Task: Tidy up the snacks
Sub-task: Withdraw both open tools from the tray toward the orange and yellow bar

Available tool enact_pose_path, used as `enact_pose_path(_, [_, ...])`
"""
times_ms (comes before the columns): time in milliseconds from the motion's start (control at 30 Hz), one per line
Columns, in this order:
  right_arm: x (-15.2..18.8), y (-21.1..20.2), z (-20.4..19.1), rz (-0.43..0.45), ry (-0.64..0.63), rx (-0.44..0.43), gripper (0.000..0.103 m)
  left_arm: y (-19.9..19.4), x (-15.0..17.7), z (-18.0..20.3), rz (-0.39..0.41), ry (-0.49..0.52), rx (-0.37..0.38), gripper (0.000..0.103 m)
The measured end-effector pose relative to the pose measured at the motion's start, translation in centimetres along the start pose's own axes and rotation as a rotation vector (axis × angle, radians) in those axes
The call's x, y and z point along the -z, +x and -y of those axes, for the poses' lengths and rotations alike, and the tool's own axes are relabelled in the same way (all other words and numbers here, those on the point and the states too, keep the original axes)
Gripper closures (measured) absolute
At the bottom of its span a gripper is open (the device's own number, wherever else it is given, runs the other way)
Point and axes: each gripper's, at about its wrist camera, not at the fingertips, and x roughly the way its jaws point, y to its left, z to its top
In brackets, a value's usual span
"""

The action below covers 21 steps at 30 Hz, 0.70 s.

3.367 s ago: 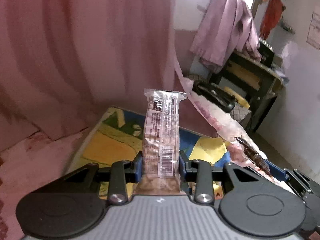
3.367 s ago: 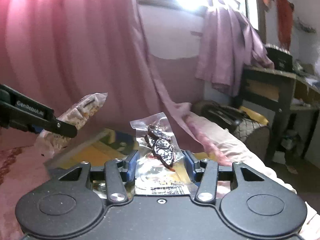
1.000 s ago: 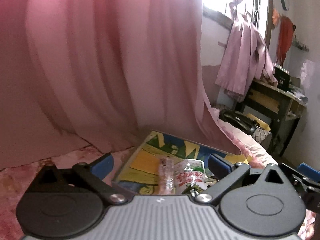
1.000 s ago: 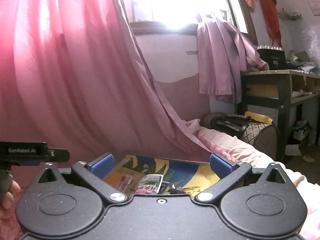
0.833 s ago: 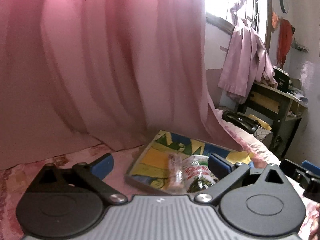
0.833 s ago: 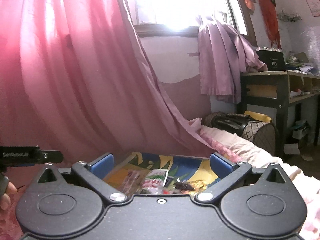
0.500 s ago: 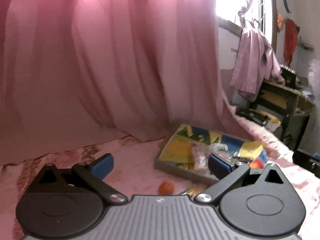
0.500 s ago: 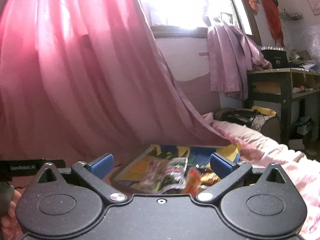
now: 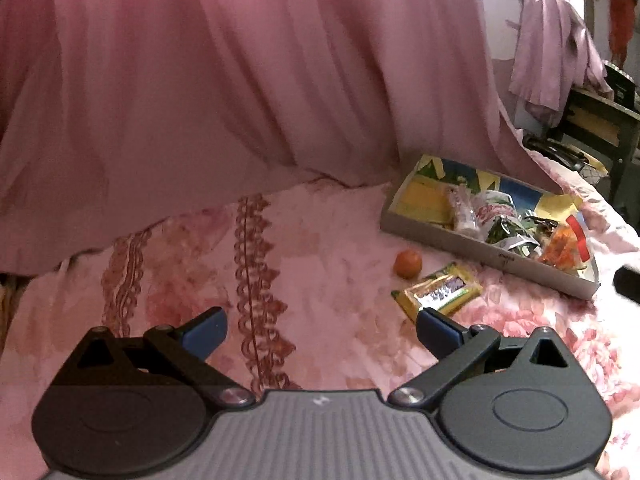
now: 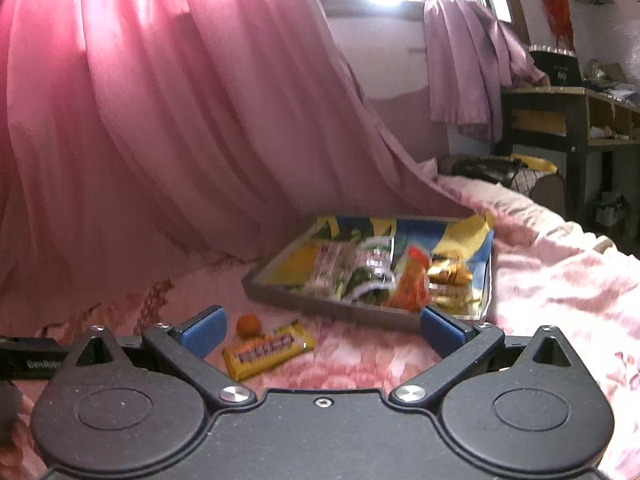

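Left wrist view: left tongs (image 9: 320, 330) are spread wide, holding nothing, level above the bed (image 9: 320, 248). Yellow snack bar (image 9: 438, 294) lies ahead, right of the tongs, small orange (image 9: 407, 264) just beyond, tray (image 9: 480, 252) further right. Right wrist view: right tongs (image 10: 322, 330) also wide apart, empty; bar (image 10: 266, 350) sits just ahead, left of centre. Looks light with a slippery, crinkly wrapper, so I'd pinch across the middle.

— Are you making out any writing from here?
— Only "GenRobo" showing on the left gripper (image 10: 34, 361), at the edge. The yellow wrapper (image 10: 267, 349) is carrying print, but it's blurring too much to read.
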Motion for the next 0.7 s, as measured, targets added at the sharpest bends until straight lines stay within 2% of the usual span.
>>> enact_pose_path(233, [1.3, 1.6, -1.4, -0.113, -0.056, -0.006, 0.001, 1.3, 0.4, -0.5, -0.102, -0.02, -0.045, 0.0])
enact_pose_path(700, [2.6, 4.4, -2.2, -0.249, -0.085, -0.005, 0.001, 3.6, 0.0, -0.2, -0.233, 0.017, -0.04, 0.0])
